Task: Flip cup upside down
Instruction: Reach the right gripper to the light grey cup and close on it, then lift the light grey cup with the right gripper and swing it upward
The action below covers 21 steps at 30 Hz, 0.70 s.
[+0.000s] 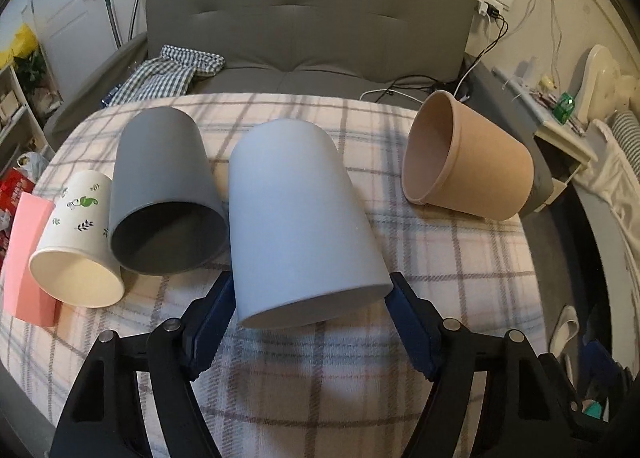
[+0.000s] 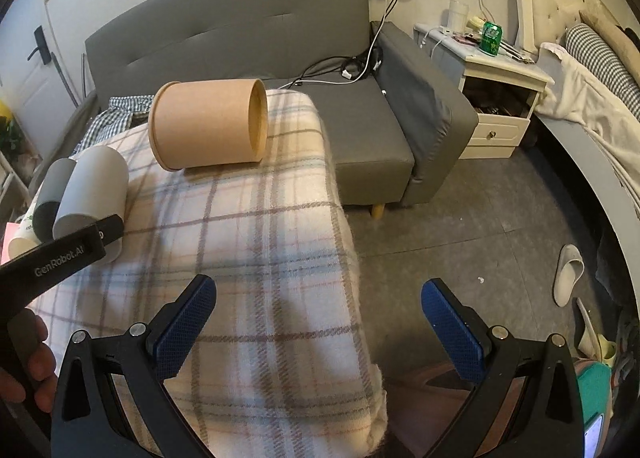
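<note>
Several cups lie on their sides on a plaid blanket (image 1: pixel 440 270). A light blue cup (image 1: pixel 300 217) lies with its mouth toward me. My left gripper (image 1: pixel 310 290) has its blue pads (image 1: pixel 214 322) on both sides of the cup's rim, touching it. Left of it lie a dark grey cup (image 1: pixel 168 193) and a white printed paper cup (image 1: pixel 76 242). A brown paper bowl (image 1: pixel 468 161) lies at the right. In the right wrist view my right gripper (image 2: pixel 320 322) is open and empty over the blanket's edge, with the brown bowl (image 2: pixel 208 125) ahead and the light cup (image 2: pixel 90 193) at the left.
A pink box (image 1: pixel 28 258) sits at the blanket's left edge. A grey sofa (image 2: pixel 280 45) with cables stands behind. The blanket's right edge (image 2: pixel 348 225) drops to the floor, where a slipper (image 2: pixel 568 274) lies. A nightstand (image 2: pixel 496 81) and bed are at the right.
</note>
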{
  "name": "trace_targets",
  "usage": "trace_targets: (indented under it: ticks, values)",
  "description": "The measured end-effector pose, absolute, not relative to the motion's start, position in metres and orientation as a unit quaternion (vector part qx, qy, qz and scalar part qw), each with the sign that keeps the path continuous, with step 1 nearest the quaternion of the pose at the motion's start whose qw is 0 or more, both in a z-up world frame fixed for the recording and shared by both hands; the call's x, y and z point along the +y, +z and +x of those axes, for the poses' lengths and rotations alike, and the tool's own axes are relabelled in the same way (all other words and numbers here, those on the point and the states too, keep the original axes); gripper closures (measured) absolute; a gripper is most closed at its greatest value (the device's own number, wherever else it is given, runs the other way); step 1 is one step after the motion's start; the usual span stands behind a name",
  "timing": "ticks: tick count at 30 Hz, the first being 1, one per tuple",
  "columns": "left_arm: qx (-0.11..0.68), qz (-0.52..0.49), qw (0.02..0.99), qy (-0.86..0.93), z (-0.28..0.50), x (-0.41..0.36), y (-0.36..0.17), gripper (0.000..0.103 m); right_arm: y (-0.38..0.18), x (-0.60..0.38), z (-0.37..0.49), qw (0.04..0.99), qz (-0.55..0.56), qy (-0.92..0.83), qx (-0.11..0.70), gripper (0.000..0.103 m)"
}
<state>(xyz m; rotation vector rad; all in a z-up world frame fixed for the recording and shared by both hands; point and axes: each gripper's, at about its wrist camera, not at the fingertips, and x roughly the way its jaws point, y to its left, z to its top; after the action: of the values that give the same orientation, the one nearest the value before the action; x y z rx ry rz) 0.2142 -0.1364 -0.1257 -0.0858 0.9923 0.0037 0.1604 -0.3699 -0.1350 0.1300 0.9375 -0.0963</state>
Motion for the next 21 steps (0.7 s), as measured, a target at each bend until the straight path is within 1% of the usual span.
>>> trace_targets:
  ticks: [4,12,17,19,21]
  values:
    - [0.488,-0.048,0.872,-0.013,0.199,-0.129,-0.123,0.026,-0.129,-0.368,0.156,0.891,0.062,-0.046,0.447,0.0]
    - [0.509,-0.042,0.858,-0.045,0.138,-0.107,-0.121,0.026,-0.107,-0.356,0.134,0.9,0.056,-0.045,0.43,0.0]
    - [0.506,-0.032,0.86,-0.059,0.111,-0.097,-0.12,0.026,-0.096,-0.339,0.116,0.904,0.048,-0.04,0.422,0.0]
    - [0.5,-0.033,0.863,-0.067,0.106,-0.096,-0.116,0.025,-0.093,-0.332,0.108,0.904,0.044,-0.038,0.423,0.0]
    - [0.49,-0.03,0.868,-0.074,0.1,-0.093,-0.111,0.02,-0.089,-0.327,0.101,0.905,0.041,-0.038,0.422,0.0]
